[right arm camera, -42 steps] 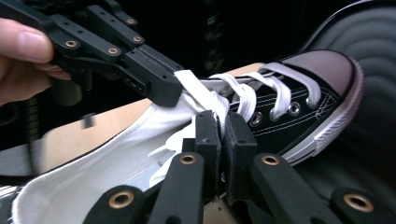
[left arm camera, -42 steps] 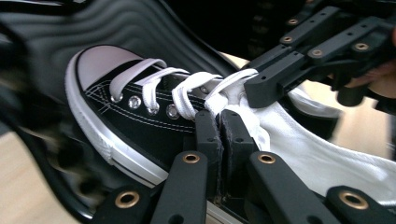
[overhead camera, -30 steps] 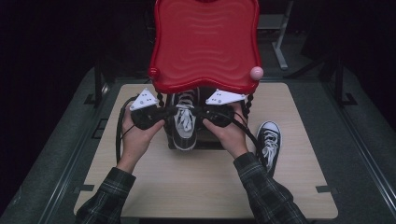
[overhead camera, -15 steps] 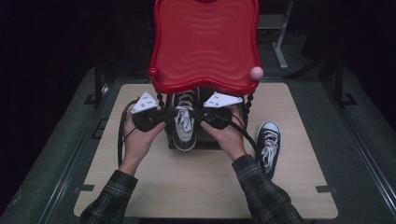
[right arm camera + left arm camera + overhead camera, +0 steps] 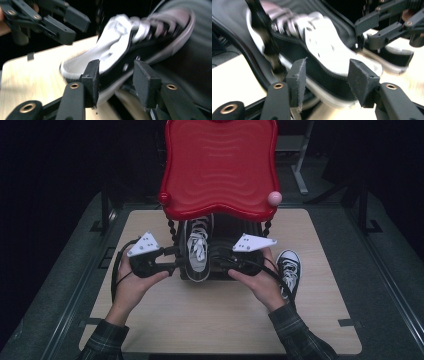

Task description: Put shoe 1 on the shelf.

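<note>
Sneaker [image 5: 196, 251]: lies on the black stand under the red tray [image 5: 220, 170], between our grippers
Left gripper [image 5: 325, 75]: jaws just opening; parted beside its side
Right gripper [image 5: 116, 77]: likewise parted, gripping nothing

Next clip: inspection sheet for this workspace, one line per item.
Surface: light wood table, bare near the person.
Job's things: black-and-white sneaker on a black stand under a red tray.
Clutter: second sneaker lying at right.
Grippers: left tool and right tool flank the sneaker, jaws just opened, pads not pressing it.
Cables: black cable loops from the left tool.
Surroundings: dark floor, metal frame.
</note>
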`<state>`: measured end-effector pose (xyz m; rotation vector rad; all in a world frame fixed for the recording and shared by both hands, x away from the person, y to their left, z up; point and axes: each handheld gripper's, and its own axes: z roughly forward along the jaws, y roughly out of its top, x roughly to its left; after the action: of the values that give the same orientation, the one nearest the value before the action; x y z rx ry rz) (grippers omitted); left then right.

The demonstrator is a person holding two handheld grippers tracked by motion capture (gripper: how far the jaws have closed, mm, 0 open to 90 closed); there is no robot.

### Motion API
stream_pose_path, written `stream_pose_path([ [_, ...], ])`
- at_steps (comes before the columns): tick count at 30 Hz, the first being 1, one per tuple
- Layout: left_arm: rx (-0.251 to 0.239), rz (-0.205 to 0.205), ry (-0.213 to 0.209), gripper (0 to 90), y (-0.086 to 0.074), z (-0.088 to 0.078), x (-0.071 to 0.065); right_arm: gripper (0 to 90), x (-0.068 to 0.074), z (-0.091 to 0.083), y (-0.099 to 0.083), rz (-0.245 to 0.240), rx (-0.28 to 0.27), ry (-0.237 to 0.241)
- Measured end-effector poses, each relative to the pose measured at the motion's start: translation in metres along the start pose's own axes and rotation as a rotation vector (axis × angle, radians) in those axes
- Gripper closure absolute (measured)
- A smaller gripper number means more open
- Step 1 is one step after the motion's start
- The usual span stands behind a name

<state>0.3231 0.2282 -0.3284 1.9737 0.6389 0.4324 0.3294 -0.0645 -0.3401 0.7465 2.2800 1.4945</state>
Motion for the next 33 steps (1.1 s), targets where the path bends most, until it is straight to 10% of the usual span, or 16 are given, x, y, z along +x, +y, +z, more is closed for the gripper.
stream_pose_path([
  [12,0.131,0.03,-0.021,42.7,-0.05,0.021,-0.014,50.0,0.016,0.027,-0.047,-0.011,0.133,0.03],
  [33,0.136,0.034,-0.025,47.0,-0.042,0.033,-0.02,49.0,0.029,0.04,-0.043,-0.029,0.142,-0.018],
])
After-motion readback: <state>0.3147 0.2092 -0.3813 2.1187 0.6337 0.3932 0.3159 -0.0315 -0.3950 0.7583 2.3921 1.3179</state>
